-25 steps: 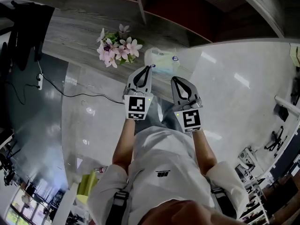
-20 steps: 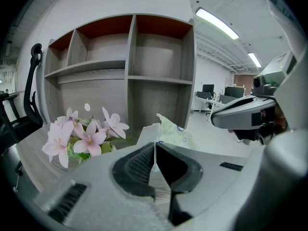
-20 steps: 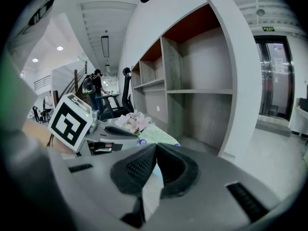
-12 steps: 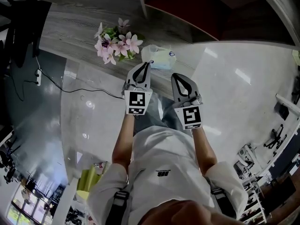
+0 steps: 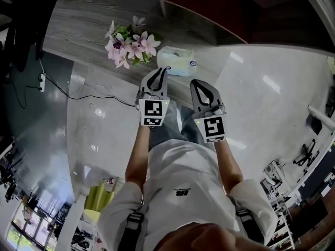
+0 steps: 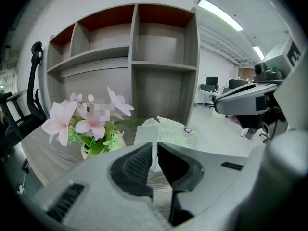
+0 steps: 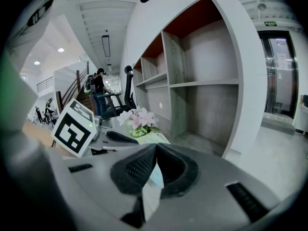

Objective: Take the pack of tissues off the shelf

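A pale green pack of tissues lies on the grey wooden shelf, just right of a pot of pink flowers. My left gripper hovers right in front of the pack, jaws shut with nothing between them. My right gripper hangs beside it, a little further back over the shelf edge, also shut and empty. In the left gripper view the pack stands just beyond the left gripper. In the right gripper view the pack peeks over the right gripper.
Open cubbies of the shelf unit rise behind the pack. A black office chair stands at the left. A power strip with a cable lies on the glossy floor. A person stands far off.
Both grippers have edged slightly forward toward the pack and stayed shut. The pack and flowers have not moved on the shelf.
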Action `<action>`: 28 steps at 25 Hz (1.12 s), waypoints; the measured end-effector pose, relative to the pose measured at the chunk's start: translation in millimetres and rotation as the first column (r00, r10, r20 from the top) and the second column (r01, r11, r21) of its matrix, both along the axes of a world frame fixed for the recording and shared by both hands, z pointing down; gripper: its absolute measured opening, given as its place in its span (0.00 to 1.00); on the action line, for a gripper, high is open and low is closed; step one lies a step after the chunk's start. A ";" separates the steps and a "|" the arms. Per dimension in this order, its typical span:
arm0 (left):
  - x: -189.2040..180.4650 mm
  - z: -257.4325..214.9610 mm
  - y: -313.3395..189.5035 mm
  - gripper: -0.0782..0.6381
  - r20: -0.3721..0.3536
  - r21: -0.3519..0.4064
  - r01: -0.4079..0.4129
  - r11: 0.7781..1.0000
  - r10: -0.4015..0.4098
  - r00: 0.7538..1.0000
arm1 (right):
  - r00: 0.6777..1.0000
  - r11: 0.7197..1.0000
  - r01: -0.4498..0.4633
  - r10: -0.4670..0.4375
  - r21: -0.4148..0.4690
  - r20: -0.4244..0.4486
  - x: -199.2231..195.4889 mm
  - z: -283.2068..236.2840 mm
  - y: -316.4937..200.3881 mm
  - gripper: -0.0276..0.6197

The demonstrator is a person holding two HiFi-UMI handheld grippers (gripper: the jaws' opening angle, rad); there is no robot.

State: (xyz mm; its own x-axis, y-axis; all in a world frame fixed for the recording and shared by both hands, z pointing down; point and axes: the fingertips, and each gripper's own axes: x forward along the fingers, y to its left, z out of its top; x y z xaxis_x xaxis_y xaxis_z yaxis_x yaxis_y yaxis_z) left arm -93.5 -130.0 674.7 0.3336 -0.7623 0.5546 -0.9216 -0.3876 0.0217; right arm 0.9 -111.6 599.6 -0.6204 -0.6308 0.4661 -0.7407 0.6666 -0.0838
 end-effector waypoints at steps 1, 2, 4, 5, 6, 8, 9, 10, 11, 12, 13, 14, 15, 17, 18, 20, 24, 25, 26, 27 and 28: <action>-0.5 0.8 1.2 0.16 0.003 -0.003 -0.001 1.000 0.001 1.000 | 1.000 1.000 0.002 -0.002 -0.001 0.002 -0.8 0.8 0.5 0.08; -1.1 0.9 2.3 0.16 0.005 -0.004 -0.002 1.000 0.002 1.000 | 1.000 1.000 0.005 -0.005 -0.001 0.003 -1.8 0.8 0.7 0.08; -2.6 -0.2 4.0 0.16 0.008 -0.005 0.001 1.000 -0.001 1.000 | 1.000 1.000 0.015 -0.015 0.002 0.002 -4.0 -0.9 0.9 0.08; -3.7 -0.9 4.7 0.16 0.009 -0.005 0.005 1.000 -0.004 1.000 | 1.000 1.000 0.021 -0.021 0.004 0.001 -5.1 -1.5 0.9 0.08; -5.1 -1.4 5.4 0.16 0.009 -0.004 0.010 1.000 -0.009 1.000 | 1.000 1.000 0.027 -0.027 0.007 0.000 -6.1 -1.6 0.9 0.08; -8.2 -2.5 6.7 0.16 0.010 -0.001 0.021 1.000 -0.021 1.000 | 0.999 0.999 0.037 -0.037 0.010 0.000 -8.1 -1.6 1.0 0.08; -9.6 -3.1 7.2 0.16 0.010 0.001 0.026 1.000 -0.026 1.000 | 0.999 0.999 0.040 -0.040 0.011 0.001 -9.1 -1.8 0.9 0.08; -10.9 -3.8 7.6 0.16 0.010 0.002 0.032 0.999 -0.032 0.999 | 0.999 0.999 0.043 -0.043 0.013 0.003 -9.9 -2.1 0.8 0.08; -12.0 -4.6 8.1 0.16 0.010 0.004 0.037 0.999 -0.037 0.999 | 0.999 0.999 0.045 -0.045 0.014 0.005 -10.4 -2.4 0.8 0.08; -12.7 -5.6 8.6 0.16 0.010 0.005 0.042 0.999 -0.042 0.999 | 0.999 0.999 0.047 -0.047 0.014 0.006 -10.5 -2.6 0.9 0.08; -13.1 -6.9 9.2 0.16 0.008 0.006 0.046 0.999 -0.046 0.999 | 0.999 0.999 0.049 -0.049 0.014 0.007 -10.4 -3.1 1.1 0.08; -13.4 -8.4 10.0 0.16 0.006 0.008 0.051 0.999 -0.051 0.999 | 0.999 0.998 0.054 -0.054 0.015 0.005 -10.4 -4.2 1.2 0.08; -13.6 -10.0 10.7 0.16 0.005 0.009 0.055 0.998 -0.055 0.998 | 0.998 0.998 0.060 -0.060 0.016 0.004 -10.6 -5.4 1.4 0.08; -14.0 -12.4 12.0 0.16 0.005 0.013 0.062 0.998 -0.062 0.998 | 0.997 0.997 0.072 -0.072 0.019 0.002 -11.1 -6.4 1.7 0.08; -14.1 -13.2 12.7 0.16 0.005 0.014 0.064 0.998 -0.064 0.998 | 0.997 0.997 0.076 -0.076 0.020 0.002 -11.1 -6.1 2.0 0.08; -14.2 -14.2 14.6 0.16 0.004 0.015 0.069 0.998 -0.069 0.998 | 0.997 0.996 0.083 -0.083 0.020 -0.001 -11.2 -4.9 2.8 0.08; -14.2 -17.0 18.3 0.16 0.005 0.013 0.077 0.997 -0.077 0.997 | 0.996 0.996 0.087 -0.087 0.016 -0.002 -10.5 -3.2 4.2 0.08; -14.4 -17.7 19.1 0.16 0.006 0.013 0.078 0.997 -0.078 0.997 | 0.996 0.996 0.085 -0.086 0.014 0.001 -10.1 -2.2 4.7 0.08; -14.4 -18.2 19.8 0.16 0.007 0.013 0.079 0.997 -0.080 0.997 | 0.996 0.996 0.084 -0.084 0.013 0.005 -9.8 -1.4 5.2 0.08; -14.4 -18.7 20.3 0.16 0.006 0.015 0.081 0.997 -0.081 0.997 | 0.997 0.996 0.083 -0.083 0.012 0.007 -9.6 -0.9 5.5 0.08; -14.3 -19.0 20.6 0.16 0.005 0.016 0.083 0.996 -0.083 0.997 | 0.997 0.996 0.083 -0.083 0.012 0.007 -9.5 -0.6 5.6 0.08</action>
State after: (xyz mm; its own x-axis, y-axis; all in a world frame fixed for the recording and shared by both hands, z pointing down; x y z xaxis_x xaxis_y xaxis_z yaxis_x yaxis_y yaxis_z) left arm -107.9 -109.4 655.7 0.2657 -0.7957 0.5443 -0.9506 -0.3103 0.0105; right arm -8.7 -106.0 598.9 -0.6744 -0.5822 0.4541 -0.6820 0.7269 -0.0809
